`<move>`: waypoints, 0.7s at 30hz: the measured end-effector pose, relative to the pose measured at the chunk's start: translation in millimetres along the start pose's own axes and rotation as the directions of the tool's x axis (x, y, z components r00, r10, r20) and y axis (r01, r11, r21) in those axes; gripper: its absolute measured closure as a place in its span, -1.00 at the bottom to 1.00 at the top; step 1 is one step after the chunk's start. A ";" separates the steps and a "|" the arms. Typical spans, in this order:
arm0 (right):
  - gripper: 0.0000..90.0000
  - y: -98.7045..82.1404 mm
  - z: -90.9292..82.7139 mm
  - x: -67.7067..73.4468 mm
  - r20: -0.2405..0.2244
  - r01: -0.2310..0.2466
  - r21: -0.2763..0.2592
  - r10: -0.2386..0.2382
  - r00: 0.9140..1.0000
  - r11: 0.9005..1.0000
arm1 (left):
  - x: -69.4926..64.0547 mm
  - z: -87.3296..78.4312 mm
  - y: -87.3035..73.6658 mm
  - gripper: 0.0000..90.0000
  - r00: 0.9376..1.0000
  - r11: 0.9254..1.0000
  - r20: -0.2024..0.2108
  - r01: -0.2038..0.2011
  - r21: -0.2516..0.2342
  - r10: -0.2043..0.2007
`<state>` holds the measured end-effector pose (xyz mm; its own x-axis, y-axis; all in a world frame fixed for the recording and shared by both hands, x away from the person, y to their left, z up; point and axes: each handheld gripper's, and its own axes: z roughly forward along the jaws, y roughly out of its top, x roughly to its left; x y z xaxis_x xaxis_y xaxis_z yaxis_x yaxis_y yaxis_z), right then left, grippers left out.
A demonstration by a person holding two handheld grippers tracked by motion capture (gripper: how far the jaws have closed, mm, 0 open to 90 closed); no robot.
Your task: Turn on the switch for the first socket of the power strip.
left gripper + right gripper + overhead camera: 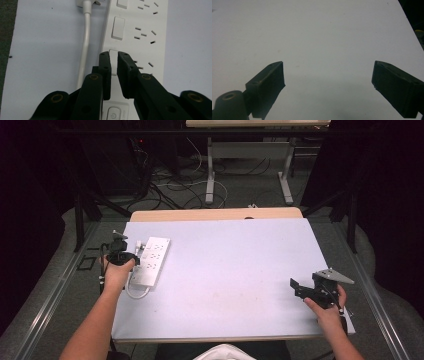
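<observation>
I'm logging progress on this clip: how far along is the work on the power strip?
Done: the left hand-held gripper has reached the power strip at the table's left edge. In hand: its nearly closed jaws sit over one rocker switch; whether it has been flipped can't be told. Left: the other switches. The right hand-held gripper waits open.

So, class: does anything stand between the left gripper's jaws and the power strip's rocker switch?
Nothing visible does. The left gripper has its nearly closed jaws directly over the switch on the power strip; the white cable runs alongside.

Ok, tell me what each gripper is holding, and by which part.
Left gripper: jaws nearly shut around a rocker switch on the power strip; actual contact unclear. Right gripper: open, nothing held.
</observation>
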<state>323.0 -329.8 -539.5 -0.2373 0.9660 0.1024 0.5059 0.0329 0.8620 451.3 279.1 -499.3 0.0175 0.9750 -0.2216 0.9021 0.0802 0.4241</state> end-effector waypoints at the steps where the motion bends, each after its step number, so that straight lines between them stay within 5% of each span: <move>1: -0.76 -0.1 0.0 0.6 -0.001 -0.007 0.001 0.007 1.000 1.000 | -0.7 0.3 0.0 0.81 1.000 1.000 -0.005 0.002 0.005 -0.002; 21: -0.74 -0.3 0.6 0.6 -0.009 -0.010 0.003 0.010 1.000 1.000 | -2.7 9.1 0.6 0.85 0.999 0.999 -0.046 -0.026 0.027 0.027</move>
<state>323.2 -329.1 -539.9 -0.2393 0.9641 0.1154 0.5103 0.0238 0.8596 455.7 274.6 -506.5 0.0221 0.9854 -0.1689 0.9125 0.0492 0.4061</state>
